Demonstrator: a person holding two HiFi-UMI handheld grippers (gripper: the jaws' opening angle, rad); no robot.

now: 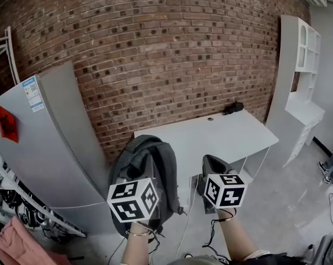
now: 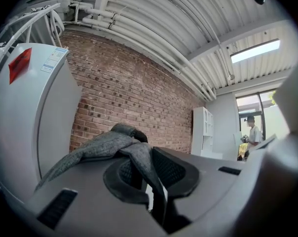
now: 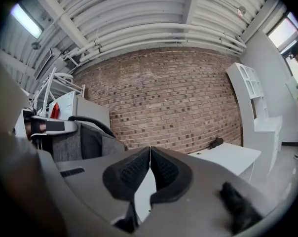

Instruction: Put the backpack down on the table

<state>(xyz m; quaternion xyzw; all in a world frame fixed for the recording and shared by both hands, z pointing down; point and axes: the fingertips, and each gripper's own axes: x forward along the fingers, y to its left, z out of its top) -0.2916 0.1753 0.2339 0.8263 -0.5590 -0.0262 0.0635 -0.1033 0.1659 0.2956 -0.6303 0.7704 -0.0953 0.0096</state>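
The left gripper [image 2: 146, 174] has its jaws clamped on a grey strap [image 2: 104, 147] of the backpack [image 1: 150, 162]. The right gripper [image 3: 150, 164] has its jaws pressed together, and there is nothing between them.

In the head view, the backpack is grey and dark. It hangs from the left gripper, just past that gripper's marker cube [image 1: 133, 199]. It is up in the air over the floor [image 1: 277, 203]. It is not lying on the table top. The bag is at about 7 o'clock from the middle of the table [image 1: 210, 137], by the near left corner. I cannot tell if it touches that corner.

The right gripper is at 3 o'clock from the backpack, near it but apart. The right gripper view shows the bag at 9 o'clock.

The table is white and sits at 12 o'clock from the two grippers, against a brick wall [image 1: 166, 48]. A small dark thing [image 1: 232, 108] lies on the far side of the table, at about 1 o'clock. I cannot tell what it is.

A big grey fridge [image 1: 45, 148] stands at 9 o'clock, with a red sticker [image 1: 6, 124] on it. A white shelf [image 1: 301, 81] stands at 2 o'clock. Something pink [image 1: 12, 244] is at 8 o'clock, low in the corner.

A person [image 2: 251, 135] stands far off at 3 o'clock in the left gripper view.
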